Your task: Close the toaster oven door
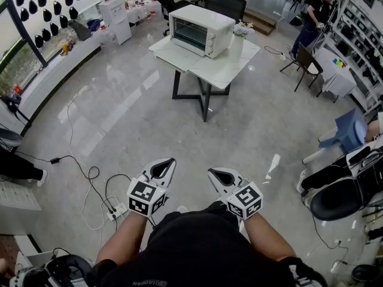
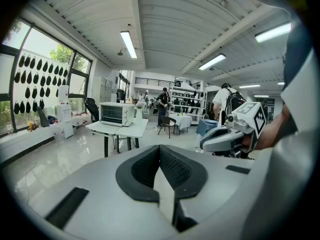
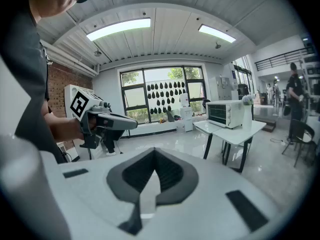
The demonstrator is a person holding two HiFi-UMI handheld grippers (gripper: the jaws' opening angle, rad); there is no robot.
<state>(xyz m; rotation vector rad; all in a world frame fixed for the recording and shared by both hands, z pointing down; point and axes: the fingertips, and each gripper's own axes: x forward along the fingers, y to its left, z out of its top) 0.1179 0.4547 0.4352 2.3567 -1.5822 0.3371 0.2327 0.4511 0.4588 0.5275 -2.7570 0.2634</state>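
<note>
A white toaster oven (image 1: 200, 28) stands on a white table (image 1: 230, 67) far ahead across the room. Its door (image 1: 178, 56) lies lowered flat toward me, open. The oven (image 2: 116, 113) shows small in the left gripper view, and the oven (image 3: 224, 113) also appears in the right gripper view. Both grippers are held close to my body, far from the table. My left gripper (image 1: 169, 163) is shut and empty. My right gripper (image 1: 215, 173) is shut and empty too. Each one looks along its own closed jaws, the left gripper (image 2: 160, 150) and the right gripper (image 3: 154, 153).
A white vase (image 1: 238, 40) with flowers stands beside the oven. Cables and a power strip (image 1: 117, 210) lie on the glossy floor at my left. A black chair (image 1: 224, 5) is behind the table. A blue chair (image 1: 347, 130) and a person (image 1: 312, 15) are to the right.
</note>
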